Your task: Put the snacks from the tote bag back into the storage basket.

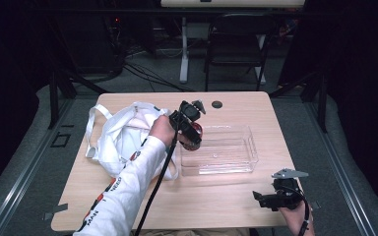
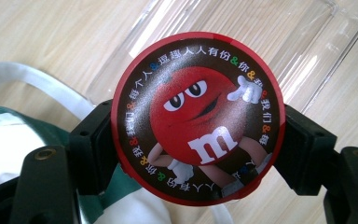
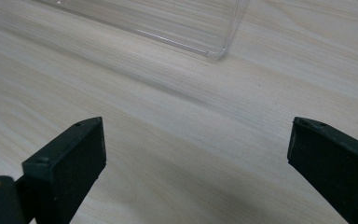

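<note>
In the high view, the left tool (image 1: 193, 133) grips a round red-and-brown candy tin (image 1: 195, 138) over the near left corner of the clear plastic rectangular tray (image 1: 236, 164), a white cloth bag (image 1: 123, 137) just behind it.

The left gripper view shows both jaws clamped on the tin's sides.

In the right gripper view, the right tool (image 3: 196, 158) gapes wide over the light wooden counter (image 3: 177, 121), holding nothing, with the tray's corner ahead.

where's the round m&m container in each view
High view: the m&m container sits centre, held by the left gripper at the clear tray's left end.
Left gripper view: container at centre, clamped between the jaws.
Right gripper view: not in this picture.
Shared landmark: the clear tray.
</note>
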Available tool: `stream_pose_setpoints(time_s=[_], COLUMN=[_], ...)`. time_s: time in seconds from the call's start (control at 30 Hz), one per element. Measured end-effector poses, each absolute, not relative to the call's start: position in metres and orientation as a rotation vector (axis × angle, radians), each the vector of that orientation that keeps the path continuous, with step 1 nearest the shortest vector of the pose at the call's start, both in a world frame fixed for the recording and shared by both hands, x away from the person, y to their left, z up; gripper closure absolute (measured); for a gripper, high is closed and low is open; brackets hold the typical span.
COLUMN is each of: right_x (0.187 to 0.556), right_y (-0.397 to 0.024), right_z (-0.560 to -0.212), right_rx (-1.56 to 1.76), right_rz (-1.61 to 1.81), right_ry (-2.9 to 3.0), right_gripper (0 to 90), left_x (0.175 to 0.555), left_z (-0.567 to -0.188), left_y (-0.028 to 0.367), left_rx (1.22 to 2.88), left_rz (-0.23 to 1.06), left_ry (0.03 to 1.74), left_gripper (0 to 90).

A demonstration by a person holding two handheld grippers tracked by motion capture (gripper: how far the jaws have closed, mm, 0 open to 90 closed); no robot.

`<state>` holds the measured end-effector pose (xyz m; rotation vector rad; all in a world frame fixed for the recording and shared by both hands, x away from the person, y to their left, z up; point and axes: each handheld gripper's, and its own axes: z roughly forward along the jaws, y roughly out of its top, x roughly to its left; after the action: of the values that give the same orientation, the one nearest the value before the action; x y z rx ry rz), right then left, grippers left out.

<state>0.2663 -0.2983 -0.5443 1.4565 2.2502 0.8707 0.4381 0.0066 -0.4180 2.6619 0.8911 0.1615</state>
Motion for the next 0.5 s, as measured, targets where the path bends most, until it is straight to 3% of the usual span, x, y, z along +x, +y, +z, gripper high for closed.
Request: stream_pose_setpoints(time_s=[0.5], right_x=[0.266], right_y=[-0.298], right_z=[-0.544], right_rx=[1.461], right_rz=[0.872], right_ry=[2.253], right_gripper=[4.3], left_x=[0.435], left_z=[-0.442], left_y=[-0.002], left_rx=[2.678], left_rz=[0.095], left_ry=[0.890], left_gripper=[25.5])
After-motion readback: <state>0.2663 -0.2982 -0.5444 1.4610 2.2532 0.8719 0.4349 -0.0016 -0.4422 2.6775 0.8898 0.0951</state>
